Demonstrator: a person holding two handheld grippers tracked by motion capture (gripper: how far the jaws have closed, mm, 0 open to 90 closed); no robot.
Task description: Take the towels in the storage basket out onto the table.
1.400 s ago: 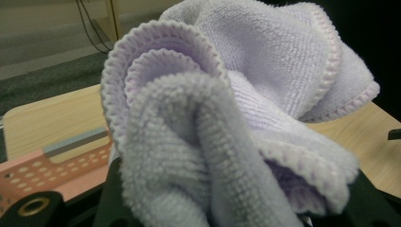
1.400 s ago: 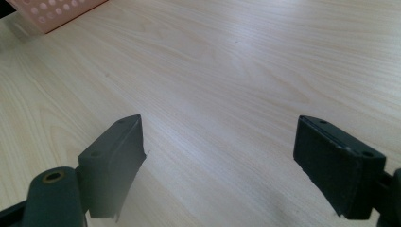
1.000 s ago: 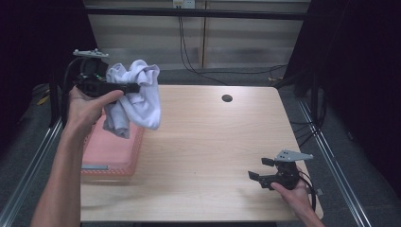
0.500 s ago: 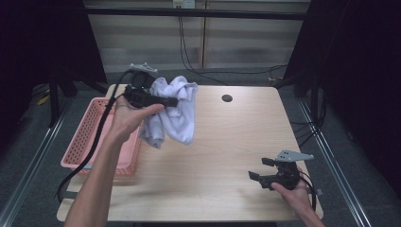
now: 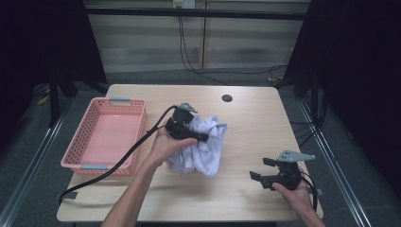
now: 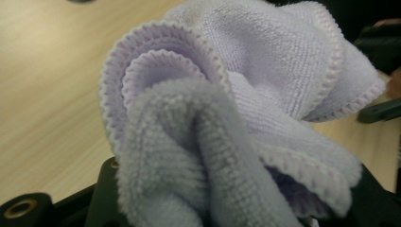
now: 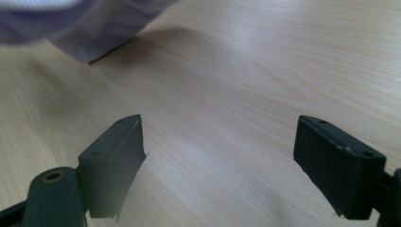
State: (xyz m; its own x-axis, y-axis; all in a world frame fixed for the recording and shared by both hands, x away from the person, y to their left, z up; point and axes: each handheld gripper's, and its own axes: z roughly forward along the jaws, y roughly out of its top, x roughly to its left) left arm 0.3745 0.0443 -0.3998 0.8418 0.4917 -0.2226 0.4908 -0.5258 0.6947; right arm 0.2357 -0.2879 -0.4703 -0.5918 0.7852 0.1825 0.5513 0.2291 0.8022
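Basket (image 5: 80, 137): pink, at the table's left edge; nothing seen inside.

Left gripper (image 5: 201, 137): over mid-table, well right of the basket, tip pointing right. Jaws have just been opening, with bunched folds of the cloth between them — hidden under the fabric in the left gripper view, so cannot tell whether the pads press or have let go.

Cloth (image 5: 201, 151): pale lilac towel, crumpled, draped from the left gripper onto the wood at mid-table. Close up (image 6: 227, 118): stitched hems curl over one another, several layers thick.

Step in hand: judged as laying the cloth on the table, ready for spreading or folding.

Doing it well: lower until most of the fabric rests on the wood before spreading the jaws fully — a release from height leaves a tighter heap. Draw the gripper back toward the basket side, low and straight, so no hem snags on a pad. Best to leave one hem on top and easy to find.

Right gripper (image 5: 265, 176): near the front right corner, resting low, pointing left toward the cloth and apart from it. Jaws wide, bare wood between them (image 7: 220, 175).

Table (image 5: 255, 118): light wood; room right of the cloth for spreading.
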